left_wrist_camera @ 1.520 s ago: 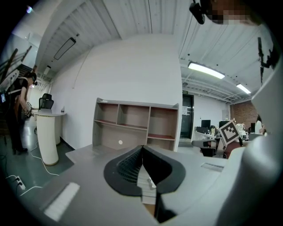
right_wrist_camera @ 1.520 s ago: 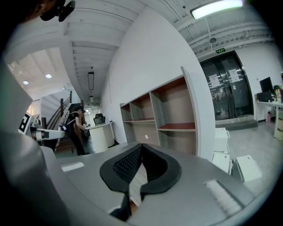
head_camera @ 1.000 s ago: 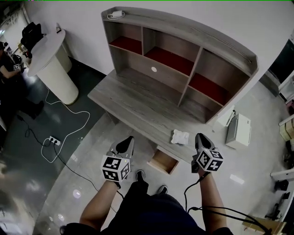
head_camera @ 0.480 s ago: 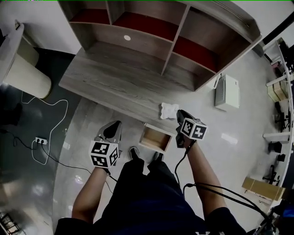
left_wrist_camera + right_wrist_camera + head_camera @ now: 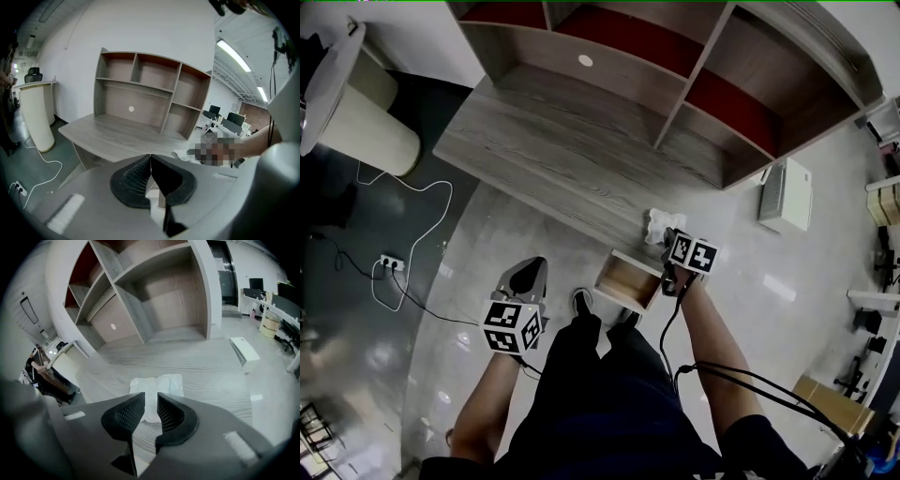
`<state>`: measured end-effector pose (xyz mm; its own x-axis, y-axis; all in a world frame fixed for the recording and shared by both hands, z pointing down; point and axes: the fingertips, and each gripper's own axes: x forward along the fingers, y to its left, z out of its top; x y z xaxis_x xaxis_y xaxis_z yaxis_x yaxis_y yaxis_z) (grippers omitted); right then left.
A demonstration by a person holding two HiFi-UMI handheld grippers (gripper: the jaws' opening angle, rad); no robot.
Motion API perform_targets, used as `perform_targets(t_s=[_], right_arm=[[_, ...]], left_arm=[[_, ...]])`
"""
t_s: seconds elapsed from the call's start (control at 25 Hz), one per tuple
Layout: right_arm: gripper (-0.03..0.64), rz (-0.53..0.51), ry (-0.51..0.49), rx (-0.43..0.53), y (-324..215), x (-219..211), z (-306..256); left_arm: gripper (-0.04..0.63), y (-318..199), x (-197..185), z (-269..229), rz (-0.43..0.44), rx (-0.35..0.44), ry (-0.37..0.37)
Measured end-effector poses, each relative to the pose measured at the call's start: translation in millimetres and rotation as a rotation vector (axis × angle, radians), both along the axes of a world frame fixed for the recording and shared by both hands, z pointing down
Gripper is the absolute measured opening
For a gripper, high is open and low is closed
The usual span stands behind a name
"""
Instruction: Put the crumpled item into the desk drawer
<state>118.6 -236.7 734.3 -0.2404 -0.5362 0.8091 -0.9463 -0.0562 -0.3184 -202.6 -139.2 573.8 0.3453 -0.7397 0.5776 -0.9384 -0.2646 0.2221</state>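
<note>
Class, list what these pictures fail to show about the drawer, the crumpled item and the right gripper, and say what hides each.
- Drawer inside: head view, too small; left gripper view, the left gripper mostly covers it.
- Crumpled item, near edge: right gripper view, behind the right gripper; touching or not is unclear.
- Right gripper, left gripper view: under a mosaic patch.

Broad desk [image 5: 534,150] top free from its front edge back to the shelf unit [image 5: 703,70] walling the rear edge, crumpled white item [image 5: 660,223] alone near the front right corner, drawer [image 5: 630,279] pulled out below that edge, open upward, shoe [image 5: 581,301] just beside it
</note>
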Motion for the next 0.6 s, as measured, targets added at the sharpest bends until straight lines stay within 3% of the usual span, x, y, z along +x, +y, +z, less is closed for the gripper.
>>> perform_targets(t_s=[0.16, 0.32, 0.4, 0.6], right_arm=[[0.083, 0.000, -0.004, -0.034, -2.6, 0.1, 15.3], [0.051, -0.065, 0.012, -0.026, -2.0, -4.5, 15.4], [0.011, -0.105, 0.008, -0.014, -0.5, -8.6, 12.1], [0.008, -0.189, 0.016, 0.024, 10.4, -14.1, -2.6]], left_arm=[[0.005, 6.8, -14.8, 5.8, -0.046, -0.017, -0.008], [0.005, 16.5, -24.6, 17.3, -0.079, -0.044, -0.012], [0.005, 18.4, -23.1, 21.0, -0.079, -0.052, -0.008], [0.005, 12.2, -5.4, 20.1, -0.047, -0.044, 0.004]])
